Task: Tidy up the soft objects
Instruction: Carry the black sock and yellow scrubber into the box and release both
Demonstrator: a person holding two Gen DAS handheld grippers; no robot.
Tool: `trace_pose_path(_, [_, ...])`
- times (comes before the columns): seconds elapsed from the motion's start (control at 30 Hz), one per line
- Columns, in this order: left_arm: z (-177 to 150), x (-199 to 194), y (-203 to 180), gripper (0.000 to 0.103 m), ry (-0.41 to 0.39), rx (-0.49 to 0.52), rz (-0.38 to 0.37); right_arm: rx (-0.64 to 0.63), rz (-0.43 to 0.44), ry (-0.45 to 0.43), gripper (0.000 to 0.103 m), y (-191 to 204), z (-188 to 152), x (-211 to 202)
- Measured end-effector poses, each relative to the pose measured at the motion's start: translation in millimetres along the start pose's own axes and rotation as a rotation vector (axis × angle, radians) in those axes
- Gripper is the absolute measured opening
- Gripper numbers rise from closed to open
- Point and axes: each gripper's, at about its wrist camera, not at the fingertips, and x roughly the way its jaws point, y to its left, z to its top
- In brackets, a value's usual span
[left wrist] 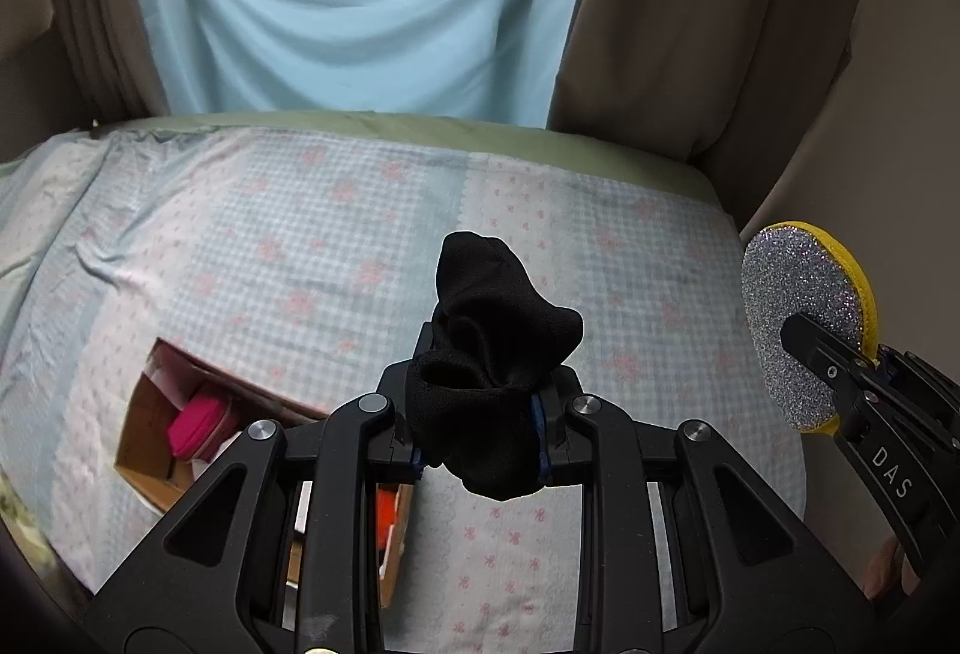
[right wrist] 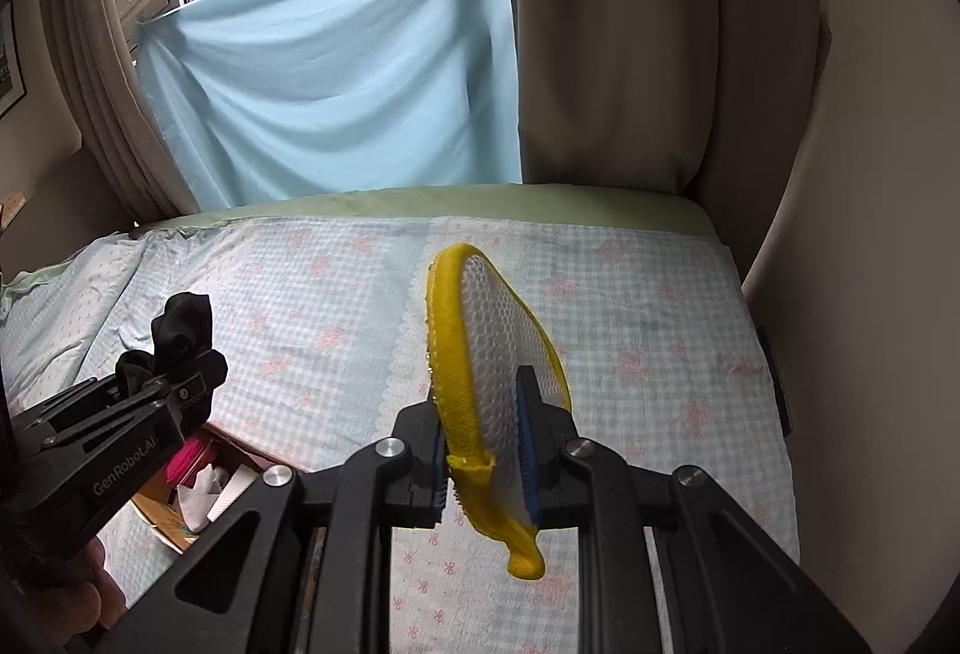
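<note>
Left claw [left wrist: 480,432] is clamped on a bunched black sock [left wrist: 498,354], right claw [right wrist: 483,465] pinching a yellow scrubber [right wrist: 498,354] above the bed [right wrist: 660,306].

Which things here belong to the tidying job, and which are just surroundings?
Job:
- black sock, clamped in the left hand-held gripper
- yellow sponge pad, clamped in the right hand-held gripper
- cardboard box holding a pink item

Surroundings:
- checked bedspread
- blue sheet
- beige curtains
</note>
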Motion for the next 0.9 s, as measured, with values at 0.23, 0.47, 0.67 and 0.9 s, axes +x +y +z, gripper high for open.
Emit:
trace_pose_path(0.23, [-25, -55, 49, 0.022, 0.013, 0.004, 0.056, -0.038, 0.098, 0.01, 0.018, 55, -12, -41])
trace_pose_path(0.47, [-46, -66, 112, 0.022, 0.062, 0.011, 0.058, -0.053, 0.162, 0.057, 0.018, 112, -34, -53])
trace_pose_path(0.67, [-49, -45, 167, 0.022, 0.117, 0.054, 0.022, -0.037, 0.15, 0.111, 0.018, 160, -51, -40])
trace_pose_path(0.9, [-51, 5, 215, 0.022, 0.206, 0.144, -0.031, 0.036, 0.07, 0.182, 0.018, 207, -70, -4])
